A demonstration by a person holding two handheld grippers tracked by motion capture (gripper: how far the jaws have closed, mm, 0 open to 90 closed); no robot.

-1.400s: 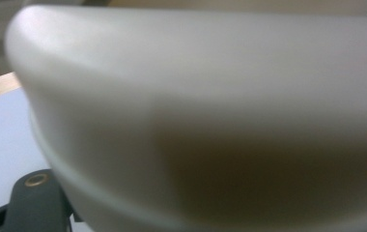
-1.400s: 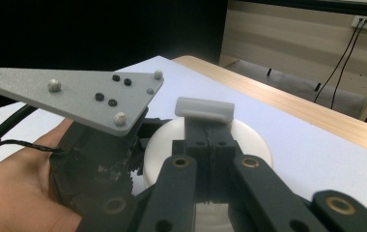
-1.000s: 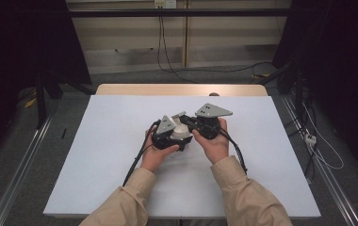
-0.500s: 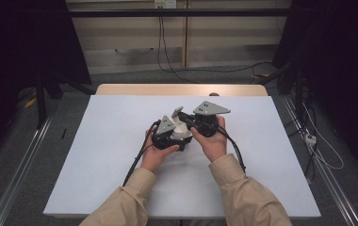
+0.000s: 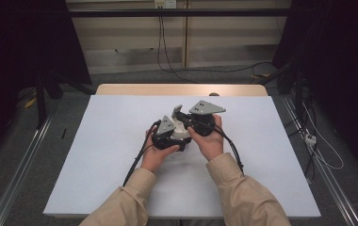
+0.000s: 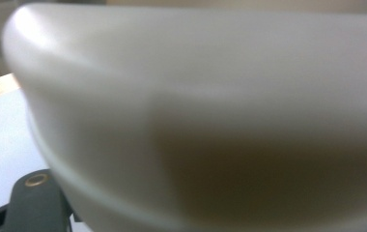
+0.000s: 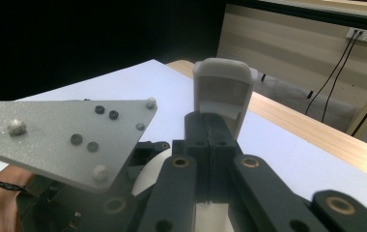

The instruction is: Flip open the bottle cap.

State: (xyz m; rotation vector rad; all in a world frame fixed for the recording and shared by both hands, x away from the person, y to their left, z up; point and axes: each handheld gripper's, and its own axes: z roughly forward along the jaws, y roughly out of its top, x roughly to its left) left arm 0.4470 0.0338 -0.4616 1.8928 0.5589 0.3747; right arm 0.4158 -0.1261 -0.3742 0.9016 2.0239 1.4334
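The right gripper has its fingers closed on the upright lid of a white flip-top container, held above the counter. The left gripper, touching the container, seems clamped on its body — I cannot tell for sure. Pulling apart could snap the hinge. Since a second ago, both grippers have barely moved — the right is slightly higher.

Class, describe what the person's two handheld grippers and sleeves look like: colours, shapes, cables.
Both grippers, left gripper and right gripper, are black, each topped by a grey three-cornered plate. Black cables trail back along the forearms. The sleeves are tan.
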